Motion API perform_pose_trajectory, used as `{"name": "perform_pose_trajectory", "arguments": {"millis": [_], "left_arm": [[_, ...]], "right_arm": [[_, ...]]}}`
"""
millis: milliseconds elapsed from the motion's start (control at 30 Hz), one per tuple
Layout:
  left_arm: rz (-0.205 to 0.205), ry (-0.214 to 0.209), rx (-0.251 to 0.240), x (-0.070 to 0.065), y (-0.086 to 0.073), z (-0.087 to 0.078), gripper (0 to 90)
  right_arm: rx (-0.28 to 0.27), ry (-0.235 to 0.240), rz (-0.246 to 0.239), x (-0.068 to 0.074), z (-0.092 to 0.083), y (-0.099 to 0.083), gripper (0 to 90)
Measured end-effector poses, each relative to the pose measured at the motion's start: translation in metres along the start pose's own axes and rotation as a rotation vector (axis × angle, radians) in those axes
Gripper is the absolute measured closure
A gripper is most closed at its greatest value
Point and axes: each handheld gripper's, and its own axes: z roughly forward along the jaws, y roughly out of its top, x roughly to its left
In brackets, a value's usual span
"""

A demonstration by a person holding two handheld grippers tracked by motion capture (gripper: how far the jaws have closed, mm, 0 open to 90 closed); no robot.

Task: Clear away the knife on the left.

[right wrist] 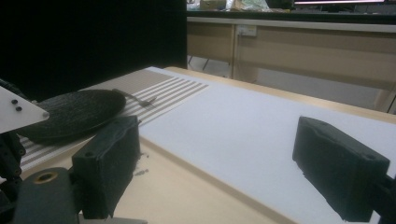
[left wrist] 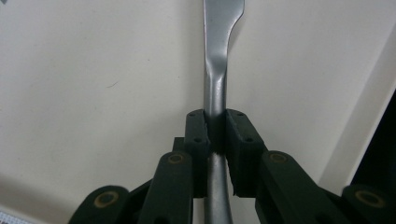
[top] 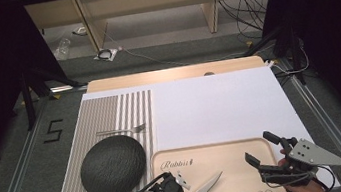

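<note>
Nearest the high camera, the left claw (top: 184,191) is clamped on the handle of a metal knife (top: 205,186), whose blade reaches out to the right above the pale tray (top: 227,154) at the front of the bench. Seen from the left gripper view, both black pads (left wrist: 196,133) press against the narrow neck of the knife (left wrist: 215,70), with the blade running straight ahead over the tray's cream surface. At the tray's right end the right claw (top: 262,147) hangs with its jaws wide apart and nothing between them. Left of the tray, a dark round plate (top: 112,166) lies on a striped mat (top: 134,106), and a fork (top: 122,130) lies just beyond the plate.
</note>
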Motion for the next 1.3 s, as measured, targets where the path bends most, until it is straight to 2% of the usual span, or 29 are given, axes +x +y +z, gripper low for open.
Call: {"name": "perform_pose_trajectory", "arguments": {"millis": [200,367,433,467,500,533,567,600,633,700,767,800,867,933,967,1000,1100,1133,1233,1300], "left_arm": [[0.004,-0.006,0.020,-0.001,0.000,0.003,79.2],[0.004,-0.009,0.019,-0.001,-0.001,0.003,78.9],[0.006,-0.017,0.022,-0.001,0.000,0.003,77.7],[0.006,-0.017,0.022,-0.001,0.000,0.003,74.2],[0.002,-0.030,0.007,-0.001,0.000,0.003,74.2],[-0.002,-0.039,-0.006,-0.001,0.000,0.002,66.8],[-0.001,-0.029,-0.018,-0.002,0.001,0.001,51.4],[0.010,-0.003,-0.052,-0.004,0.003,-0.001,46.0],[0.010,-0.003,-0.052,-0.004,0.003,-0.001,42.1],[0.001,0.004,-0.089,-0.004,0.005,-0.004,38.8],[0.007,0.037,-0.106,-0.005,0.006,-0.005,33.3],[0.019,0.049,-0.132,-0.007,0.006,-0.005,32.9],[0.026,0.050,-0.140,-0.007,0.007,-0.006,34.0],[0.041,0.054,-0.170,-0.009,0.007,-0.007,49.6],[0.059,0.063,-0.206,-0.011,0.007,-0.008,54.2],[0.068,0.072,-0.213,-0.012,0.007,-0.008,59.6],[0.091,0.091,-0.210,-0.013,0.007,-0.006,73.0],[0.094,0.096,-0.213,-0.014,0.007,-0.004,73.0],[0.111,0.090,-0.210,-0.015,0.006,-0.001,86.2],[0.121,0.073,-0.204,-0.019,0.007,0.001,89.1]], "right_arm": [[0.001,0.000,0.001,0.000,0.000,0.000,15.9],[0.000,0.001,-0.001,0.000,0.000,0.000,15.9],[0.001,0.000,0.000,0.000,0.000,0.000,15.9],[0.001,0.000,0.000,0.000,0.000,0.000,15.9],[0.001,0.000,0.000,0.000,0.000,0.000,15.9],[0.001,0.001,0.000,0.000,0.000,0.000,15.8],[0.001,0.001,-0.001,0.000,0.000,0.000,15.9],[-0.001,0.002,-0.001,0.000,0.000,0.000,15.8],[-0.001,0.002,-0.001,0.000,0.000,0.000,15.8],[0.001,0.001,-0.001,0.000,0.000,0.000,15.8],[0.000,0.001,-0.001,0.000,0.000,0.000,15.9],[0.000,0.001,-0.001,0.000,0.000,0.000,15.9],[0.000,0.001,-0.001,0.000,0.000,0.000,15.8],[0.001,0.001,-0.002,0.000,0.000,0.000,15.8],[0.001,0.002,-0.003,0.000,0.000,0.000,15.8],[0.001,0.001,-0.002,0.000,0.000,0.000,15.9],[0.003,0.002,-0.002,0.001,0.000,0.000,15.9],[-0.001,0.004,-0.001,0.001,0.000,0.000,15.9],[0.000,0.005,-0.002,0.001,0.000,0.000,15.9],[0.000,0.005,-0.003,0.001,0.000,0.000,15.9]]}}
